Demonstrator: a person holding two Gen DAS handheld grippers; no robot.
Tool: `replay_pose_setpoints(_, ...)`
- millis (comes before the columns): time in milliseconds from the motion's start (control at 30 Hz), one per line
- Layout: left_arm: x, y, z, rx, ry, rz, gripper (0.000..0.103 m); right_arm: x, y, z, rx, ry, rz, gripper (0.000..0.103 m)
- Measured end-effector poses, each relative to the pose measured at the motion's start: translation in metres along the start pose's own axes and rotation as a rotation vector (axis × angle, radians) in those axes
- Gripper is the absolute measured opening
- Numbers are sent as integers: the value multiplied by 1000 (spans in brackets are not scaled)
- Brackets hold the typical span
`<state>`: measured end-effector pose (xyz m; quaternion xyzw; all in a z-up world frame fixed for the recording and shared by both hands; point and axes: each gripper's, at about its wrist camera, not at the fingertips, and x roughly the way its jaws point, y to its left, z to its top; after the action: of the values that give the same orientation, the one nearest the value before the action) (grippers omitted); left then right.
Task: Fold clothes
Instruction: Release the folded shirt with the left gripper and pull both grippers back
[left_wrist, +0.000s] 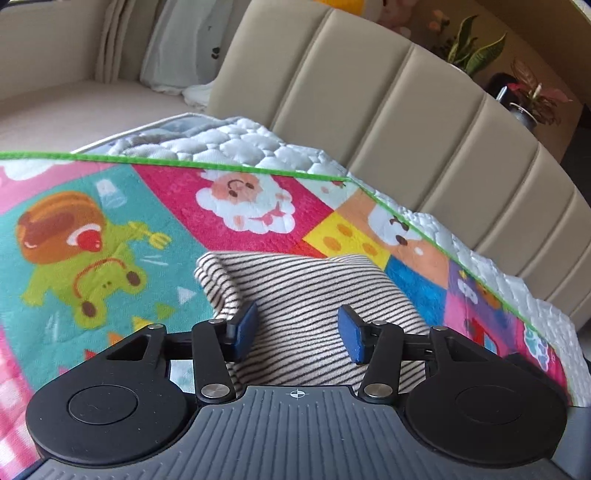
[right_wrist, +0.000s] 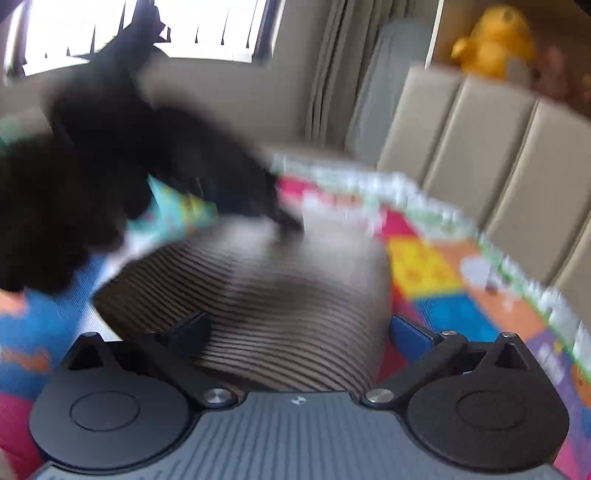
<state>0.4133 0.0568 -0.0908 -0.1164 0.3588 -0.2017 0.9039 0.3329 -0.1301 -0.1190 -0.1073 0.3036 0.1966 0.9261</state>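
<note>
A folded cream garment with thin dark stripes (left_wrist: 306, 291) lies on a bright cartoon-print mat (left_wrist: 110, 221). My left gripper (left_wrist: 298, 328) hovers over its near part, blue pads apart and gripping no cloth. The right wrist view is blurred. There the same striped garment (right_wrist: 277, 295) sits on the mat (right_wrist: 443, 277), and my right gripper (right_wrist: 299, 330) stands wide open at its near edge, a finger on either side of it. The dark smear at upper left of that view is the left gripper (right_wrist: 110, 147) over the garment's far side.
The mat covers a white quilted mattress pad (left_wrist: 240, 140) on a bed. A beige padded headboard (left_wrist: 406, 110) rises along the far right edge. Potted plants (left_wrist: 472, 48) stand behind it, and a yellow plush toy (right_wrist: 495, 40) sits on top.
</note>
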Motion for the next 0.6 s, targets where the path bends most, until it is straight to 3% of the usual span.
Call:
replay_pose_setpoints(33, -10, -4, -2, 11, -6, 19, 55, -3, -12, -3, 93, 3, 38, 103)
replay_pose_setpoints(133, -35, -15, -19, 33, 16, 70, 74, -29, -48, -12, 316, -59, 128, 103)
replay_pose_setpoints(200, -33, -15, -33, 11, 67, 56, 71, -41, -68, -19, 418, -94, 122, 103)
replay_pose_setpoints(267, -30, -16, -41, -25, 96, 33, 52, -44, -83, -19, 483, -96, 87, 103)
replay_pose_setpoints(300, -33, -17, -40, -47, 91, 19, 49, -48, -87, -19, 509, -108, 71, 103)
replay_pose_setpoints(333, -38, -19, -39, -69, 77, -4, 37, -52, -88, -20, 529, -121, 69, 103)
replay_pose_setpoints(400, -48, -21, -39, -124, 76, -42, 36, -55, -90, -19, 531, -133, 70, 103)
replay_pose_setpoints(533, -42, -22, -52, -81, 114, 59, 37, -44, -80, -22, 473, -83, 58, 103)
replay_pose_setpoints(600, -36, -11, -57, -105, 108, 59, 43, -35, -64, -26, 420, -28, 54, 103)
